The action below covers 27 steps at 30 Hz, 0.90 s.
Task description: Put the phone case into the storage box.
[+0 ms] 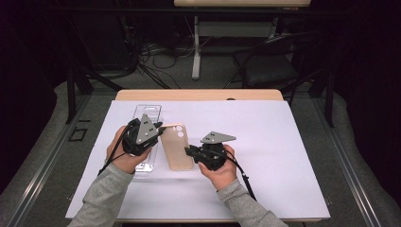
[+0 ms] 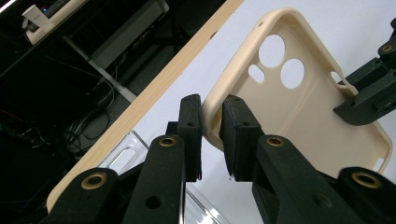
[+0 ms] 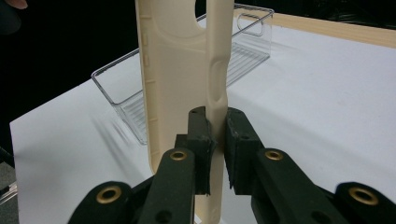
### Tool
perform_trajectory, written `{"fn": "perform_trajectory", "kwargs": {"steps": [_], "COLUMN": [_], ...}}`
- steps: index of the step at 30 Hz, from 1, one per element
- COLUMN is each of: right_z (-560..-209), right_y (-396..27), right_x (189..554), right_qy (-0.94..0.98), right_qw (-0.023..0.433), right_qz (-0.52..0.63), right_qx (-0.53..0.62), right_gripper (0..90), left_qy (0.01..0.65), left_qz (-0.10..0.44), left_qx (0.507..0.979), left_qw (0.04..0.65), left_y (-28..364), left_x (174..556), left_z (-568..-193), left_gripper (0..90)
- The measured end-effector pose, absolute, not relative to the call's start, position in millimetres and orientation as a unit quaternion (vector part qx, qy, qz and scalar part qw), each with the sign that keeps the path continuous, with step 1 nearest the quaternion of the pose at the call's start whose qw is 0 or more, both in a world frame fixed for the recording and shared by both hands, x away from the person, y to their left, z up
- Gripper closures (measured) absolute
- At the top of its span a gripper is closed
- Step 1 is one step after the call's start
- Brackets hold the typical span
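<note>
A beige phone case with round camera holes is held just above the white sheet, between my two grippers. My left gripper is shut on the case's top corner rim, one pad inside and one outside the wall; the left gripper comes in from the case's left. My right gripper is shut on the long side wall of the case. In the right gripper view, the right gripper pinches that wall edge-on. The right gripper also appears across the case in the left gripper view.
A clear plastic tray lies on the white sheet under and behind my left hand; the tray looks empty. The wooden table edge runs along the back. Beyond it are a chair and cables on the floor.
</note>
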State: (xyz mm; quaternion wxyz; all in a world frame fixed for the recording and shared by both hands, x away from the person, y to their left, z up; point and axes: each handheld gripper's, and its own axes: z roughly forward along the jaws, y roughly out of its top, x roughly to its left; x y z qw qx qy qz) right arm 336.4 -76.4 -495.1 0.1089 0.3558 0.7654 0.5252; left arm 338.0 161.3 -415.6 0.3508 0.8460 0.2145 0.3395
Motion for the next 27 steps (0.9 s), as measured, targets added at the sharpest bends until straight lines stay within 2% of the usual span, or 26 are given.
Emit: {"fn": "perform_trajectory", "kwargs": {"steps": [27], "right_z": [-496.2], "right_y": [-75.6], "right_x": [336.7], "right_qy": [0.764], "right_qw": [0.101], "right_qz": [0.528], "right_qx": [0.356], "right_gripper": [81.2], "left_qy": [0.232], "left_qz": [0.326], "left_qx": [0.845], "left_qw": [0.354], "left_y": [163.5], "left_x": [337.3], "left_z": [-414.4], "left_gripper": [80.1]}}
